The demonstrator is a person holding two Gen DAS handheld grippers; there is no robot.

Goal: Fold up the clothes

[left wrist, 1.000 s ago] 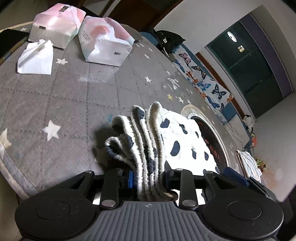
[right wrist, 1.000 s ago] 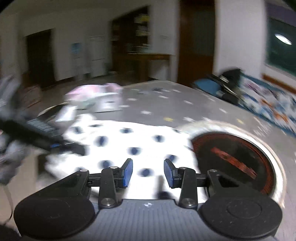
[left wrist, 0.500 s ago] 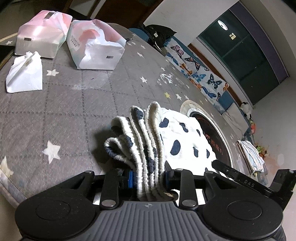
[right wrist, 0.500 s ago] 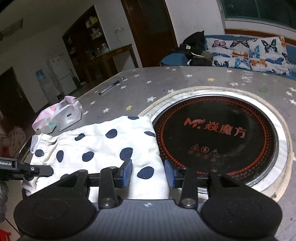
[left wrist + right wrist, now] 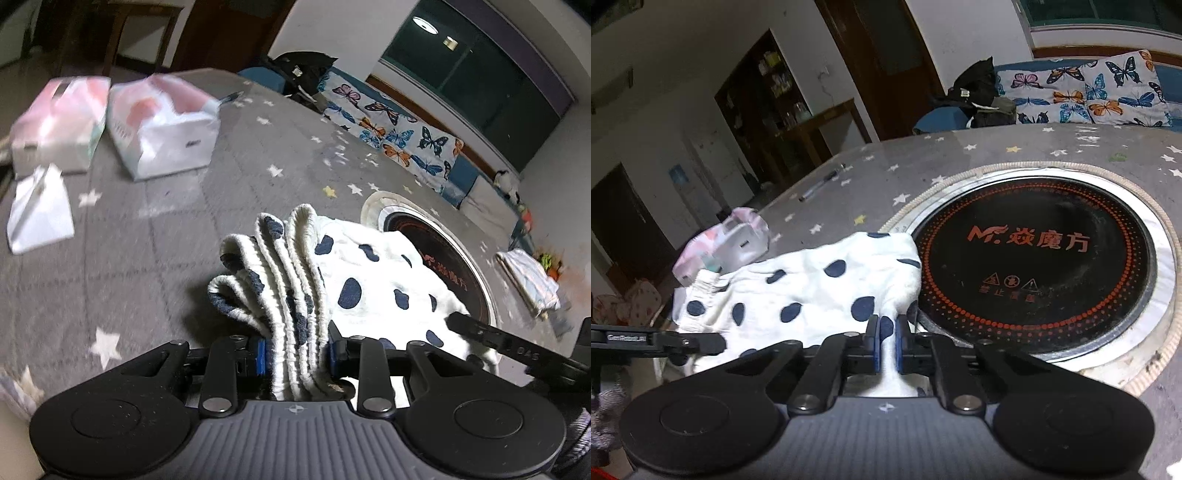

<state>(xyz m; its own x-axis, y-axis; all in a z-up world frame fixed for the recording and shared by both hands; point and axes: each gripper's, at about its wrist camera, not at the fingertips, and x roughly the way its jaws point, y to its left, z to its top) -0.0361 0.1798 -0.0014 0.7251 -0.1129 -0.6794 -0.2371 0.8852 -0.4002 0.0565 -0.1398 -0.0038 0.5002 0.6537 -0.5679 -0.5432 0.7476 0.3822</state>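
Left wrist view: left gripper (image 5: 295, 356) is clamped on the garment's (image 5: 373, 280) bunched waistband, right gripper (image 5: 885, 349) pinched on its hem; layers could easily get dropped if tugged unevenly.

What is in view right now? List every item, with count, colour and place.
Spotted garment: one, white with navy dots, on the table beside the cooktop, both ends gripped.
Induction cooktop: one, black with orange markings, set into the table.
Tablecloth: one, grey with stars, covering the table.
Tissue packs: two, pink and white, far side of the table.
Loose tissue: one, white, near the packs.
Pen: one, dark, far table edge.
Butterfly cushions: white with butterflies, on the sofa behind; count unclear.
Left hand-held gripper: black, shut on the bunched waistband.
Right hand-held gripper: black, shut on the garment's edge.
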